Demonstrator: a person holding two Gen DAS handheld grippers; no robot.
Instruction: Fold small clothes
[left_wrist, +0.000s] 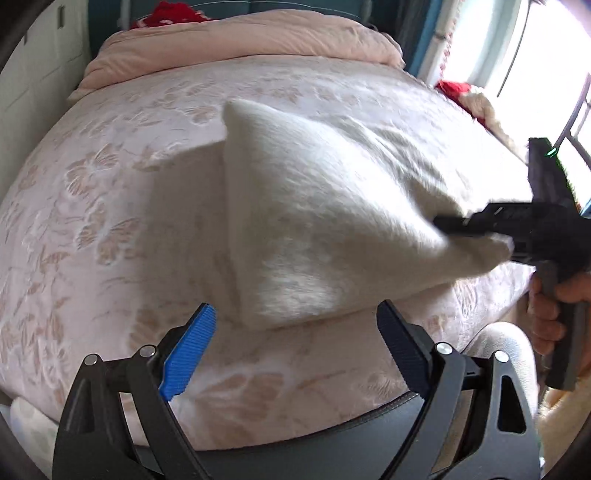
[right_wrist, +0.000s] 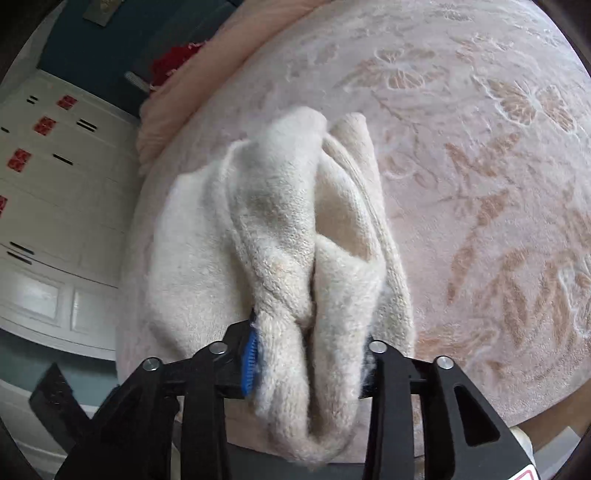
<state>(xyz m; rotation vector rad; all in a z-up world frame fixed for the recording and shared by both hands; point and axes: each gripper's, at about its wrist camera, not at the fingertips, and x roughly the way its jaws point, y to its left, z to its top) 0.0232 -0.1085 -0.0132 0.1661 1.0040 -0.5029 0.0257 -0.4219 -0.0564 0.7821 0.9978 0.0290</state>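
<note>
Cream knit garment (left_wrist: 332, 221), fluffy and bunched, one corner lifted off the bed (left_wrist: 110, 184), the rest draped on the floral cover. Right gripper (right_wrist: 310, 354) is clamped on a thick gathered wad of the knit, which spills past both pads. Left gripper (left_wrist: 295, 332) hangs with jaws wide and empty, just short of the near edge. Risk: the bulky, uneven bite may slip or drag layers askew, so the fold lands crooked. A person's hand (left_wrist: 550, 306) grasps the right handle.

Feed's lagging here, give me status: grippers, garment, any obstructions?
Left gripper open, empty, just short of the white knit garment. Right gripper clamped on a bunched edge, lifting it off the bedspread. Nothing in the way.
</note>
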